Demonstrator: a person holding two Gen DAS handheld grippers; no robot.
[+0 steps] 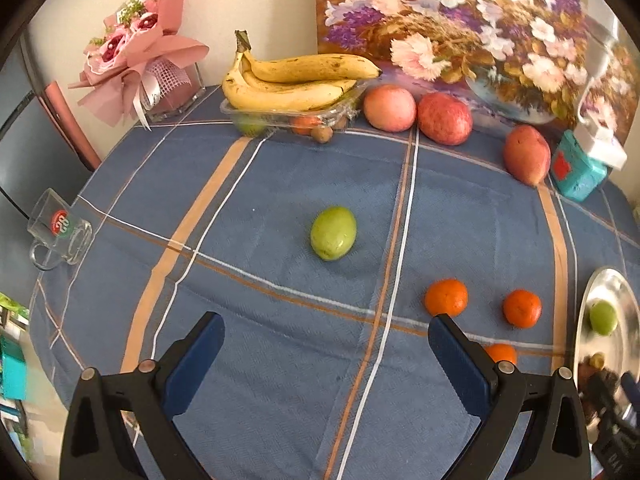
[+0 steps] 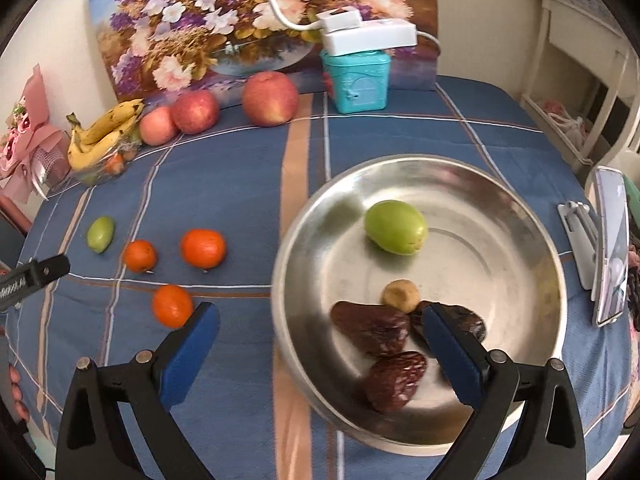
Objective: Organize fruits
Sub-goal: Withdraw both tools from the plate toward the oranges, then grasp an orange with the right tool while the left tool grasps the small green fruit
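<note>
Fruit gathering is underway: we are holding the left gripper (image 1: 326, 344) spread wide and empty, with the loose green oval fruit (image 1: 333, 233) lying straight ahead of its fingers on the blue plaid tablecloth (image 1: 248, 320), three small orange tangerines (image 1: 446, 297) off to its right. We are hovering the right gripper (image 2: 320, 326), also released and empty, over the near rim of the round steel dish (image 2: 532, 216), which is holding another green fruit (image 2: 395, 227), one small tan fruit and three dark dates (image 2: 370, 330). To grasp well, we are judging it best to straddle the green fruit across its narrow width and close gently so it does not roll.
</note>
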